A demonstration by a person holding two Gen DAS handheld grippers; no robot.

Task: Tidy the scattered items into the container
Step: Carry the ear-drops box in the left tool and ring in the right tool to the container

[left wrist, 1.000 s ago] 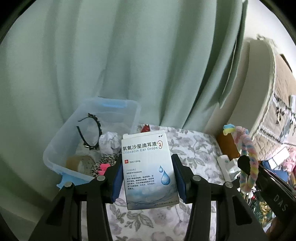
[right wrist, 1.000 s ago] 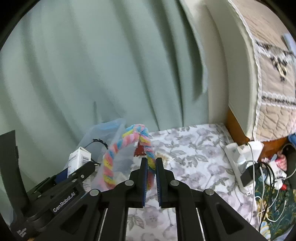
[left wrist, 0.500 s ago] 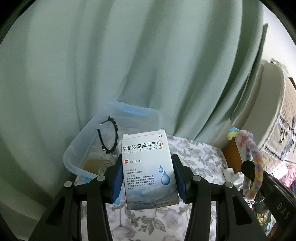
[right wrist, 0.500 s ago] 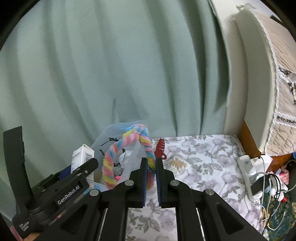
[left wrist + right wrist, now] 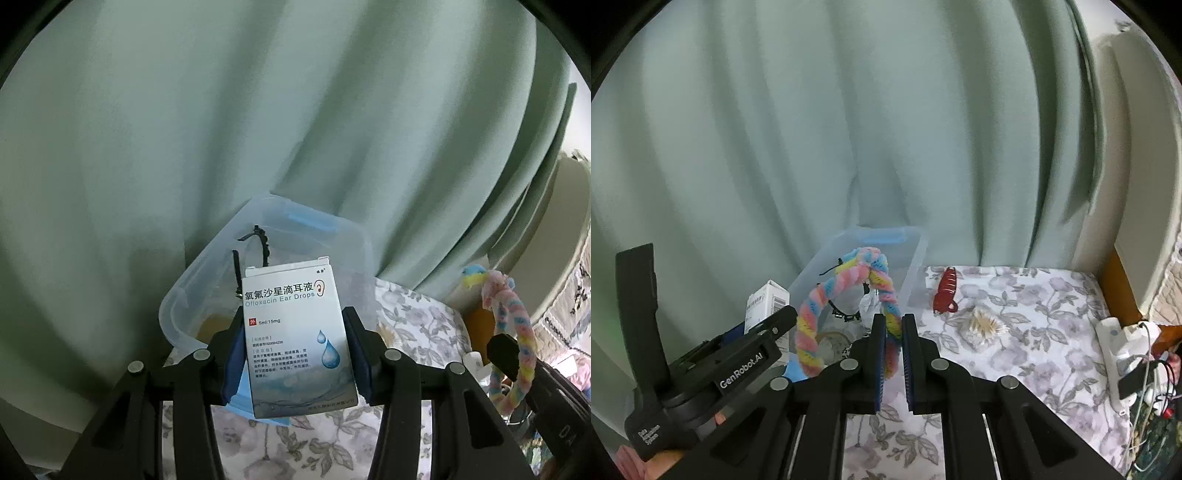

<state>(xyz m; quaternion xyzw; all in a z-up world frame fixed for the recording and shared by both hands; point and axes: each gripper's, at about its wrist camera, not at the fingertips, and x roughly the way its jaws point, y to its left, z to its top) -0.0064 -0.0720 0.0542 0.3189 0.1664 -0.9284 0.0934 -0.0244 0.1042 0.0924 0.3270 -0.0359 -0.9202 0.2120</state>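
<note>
My left gripper (image 5: pixel 295 332) is shut on a white and blue ear drops box (image 5: pixel 295 332), held upright in front of the clear plastic container (image 5: pixel 192 288). My right gripper (image 5: pixel 894 325) is shut on a fuzzy rainbow headband (image 5: pixel 842 280), held above the table near the container (image 5: pixel 916 251). The headband also shows in the left wrist view (image 5: pixel 513 332). Inside the container lies a black headband (image 5: pixel 255 236) with other small items. A red hair clip (image 5: pixel 945 291) and a pale spiky item (image 5: pixel 982 325) lie on the floral cloth (image 5: pixel 1034 332).
A green curtain (image 5: pixel 849 129) hangs behind the container. A white power strip (image 5: pixel 1115 343) with cables sits at the cloth's right edge. A padded headboard (image 5: pixel 1137 184) stands at the right.
Both grippers have risen and drawn back with their items, so the container looks farther and smaller. The red clip and spiky item have come into the right wrist view.
</note>
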